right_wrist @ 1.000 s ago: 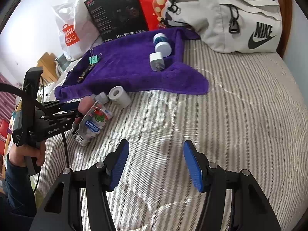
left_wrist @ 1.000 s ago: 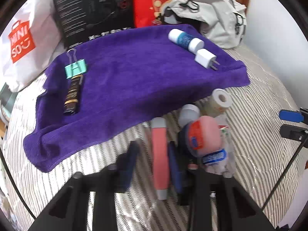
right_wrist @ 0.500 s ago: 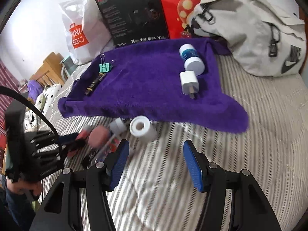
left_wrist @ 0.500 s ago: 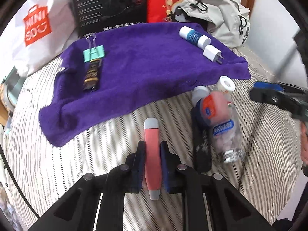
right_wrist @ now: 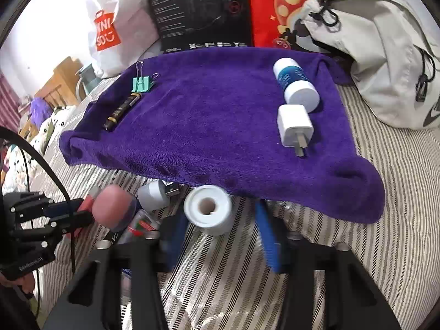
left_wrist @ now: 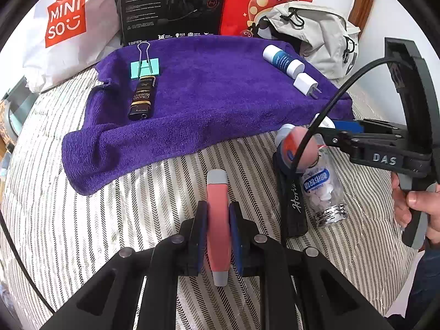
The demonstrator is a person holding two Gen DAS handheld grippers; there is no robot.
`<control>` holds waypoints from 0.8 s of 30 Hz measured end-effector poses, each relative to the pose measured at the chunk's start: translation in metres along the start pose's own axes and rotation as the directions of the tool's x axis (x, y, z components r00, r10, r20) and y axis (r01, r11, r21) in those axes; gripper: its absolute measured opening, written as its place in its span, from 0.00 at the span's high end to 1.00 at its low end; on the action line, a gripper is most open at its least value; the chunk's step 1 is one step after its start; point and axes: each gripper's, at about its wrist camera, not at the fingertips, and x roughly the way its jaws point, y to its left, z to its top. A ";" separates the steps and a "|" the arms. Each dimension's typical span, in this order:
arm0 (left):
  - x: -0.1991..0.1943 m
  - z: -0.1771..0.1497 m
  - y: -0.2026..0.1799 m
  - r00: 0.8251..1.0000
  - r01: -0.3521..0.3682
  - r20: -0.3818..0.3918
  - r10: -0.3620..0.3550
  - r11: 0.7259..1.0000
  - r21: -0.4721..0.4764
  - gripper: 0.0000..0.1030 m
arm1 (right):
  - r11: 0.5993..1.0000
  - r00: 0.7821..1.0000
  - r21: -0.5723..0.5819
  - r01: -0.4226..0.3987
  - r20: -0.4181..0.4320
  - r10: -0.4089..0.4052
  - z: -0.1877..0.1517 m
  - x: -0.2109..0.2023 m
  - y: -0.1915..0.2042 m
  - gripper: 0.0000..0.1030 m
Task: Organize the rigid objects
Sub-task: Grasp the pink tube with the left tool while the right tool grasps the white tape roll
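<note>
Left gripper (left_wrist: 217, 238) clamping a slim pink stick with grey end caps (left_wrist: 218, 220) between its blue-padded fingers (left_wrist: 200, 236), holding it just above the striped bedspread (left_wrist: 110, 220), in front of the near edge of the purple fleece towel (left_wrist: 220, 104). Right gripper (right_wrist: 221, 236) spreading its blue fingers (right_wrist: 268, 242) wide on either side of a white roll of tape (right_wrist: 208, 209) lying on the bedspread just at the towel's front edge; not yet closing on it, edges blurred. Lying just left of the roll: a white USB plug (right_wrist: 156, 194), a pink round-topped object (right_wrist: 114, 206), a clear bottle of white tablets (left_wrist: 324, 189) and a flat black case with script lettering (left_wrist: 293, 203), all touching or crowding one another. Resting on the towel: a mint-green binder clip (left_wrist: 144, 67) touching the end of a black and gold lighter (left_wrist: 143, 97) at the left side, a white and blue cylindrical bottle (right_wrist: 295, 84) and a white wall charger (right_wrist: 294, 125) just beside each other at the right side. Standing behind the towel: a white shopping bag with orange logo (left_wrist: 66, 24), a black headset box (left_wrist: 173, 5), a red printed bag (left_wrist: 269, 0) and a pale grey backpack (right_wrist: 379, 49). Gripping the right tool's handle: a hand (left_wrist: 418, 209).
</note>
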 end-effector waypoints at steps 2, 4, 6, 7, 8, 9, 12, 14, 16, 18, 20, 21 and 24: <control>0.000 0.000 0.000 1.000 -0.002 0.000 0.002 1.000 0.003 0.84 | 1.000 1.000 -0.009 0.007 0.006 -0.007 -0.002 -0.001 0.000 0.71; 0.000 0.000 0.000 1.000 -0.003 0.001 0.003 1.000 0.008 0.84 | 1.000 1.000 -0.012 0.006 0.000 -0.006 -0.003 -0.004 -0.002 0.71; -0.001 -0.001 0.001 1.000 -0.005 -0.002 0.005 1.000 0.007 0.84 | 0.999 0.999 -0.025 0.044 -0.014 -0.045 -0.009 -0.011 -0.008 0.71; -0.003 -0.002 0.004 1.000 -0.024 -0.004 0.024 1.000 0.006 0.84 | 0.997 0.997 -0.037 0.069 -0.020 -0.069 -0.013 -0.017 -0.011 0.71; -0.004 -0.003 0.005 0.999 -0.045 -0.005 0.045 0.999 0.007 0.84 | 0.995 0.996 -0.044 0.088 -0.028 -0.089 -0.017 -0.021 -0.015 0.71; -0.005 -0.004 0.008 0.998 -0.061 -0.006 0.061 0.998 0.009 0.84 | 0.994 0.994 -0.047 0.098 -0.038 -0.100 -0.021 -0.024 -0.019 0.71; -0.006 -0.005 0.011 0.999 -0.053 -0.002 0.053 0.999 0.002 0.84 | 0.990 0.989 -0.055 0.133 -0.058 -0.136 -0.031 -0.027 -0.027 0.71; -0.005 -0.005 0.008 0.998 -0.066 0.001 0.066 0.998 0.009 0.84 | 0.990 0.990 -0.049 0.129 -0.043 -0.131 -0.035 -0.029 -0.029 0.71; -0.004 -0.006 0.004 0.996 -0.088 0.007 0.088 0.996 0.019 0.84 | 0.991 0.991 -0.036 0.128 -0.031 -0.129 -0.035 -0.030 -0.030 0.71; -0.004 -0.007 0.001 0.995 -0.099 0.012 0.099 0.995 0.033 0.84 | 0.991 0.992 -0.036 0.126 -0.020 -0.127 -0.036 -0.030 -0.030 0.71; -0.004 -0.007 0.004 0.996 -0.090 0.011 0.089 0.996 0.025 0.84 | 0.992 0.992 -0.036 0.122 -0.013 -0.123 -0.037 -0.030 -0.030 0.71; -0.005 -0.007 0.004 0.996 -0.087 0.007 0.087 0.996 0.025 0.85 | 0.993 0.993 -0.035 0.115 -0.013 -0.116 -0.037 -0.031 -0.031 0.71; -0.006 -0.007 0.005 0.996 -0.084 -0.004 0.084 0.996 0.014 0.85 | 0.996 0.996 -0.019 0.090 -0.024 -0.091 -0.037 -0.034 -0.035 0.72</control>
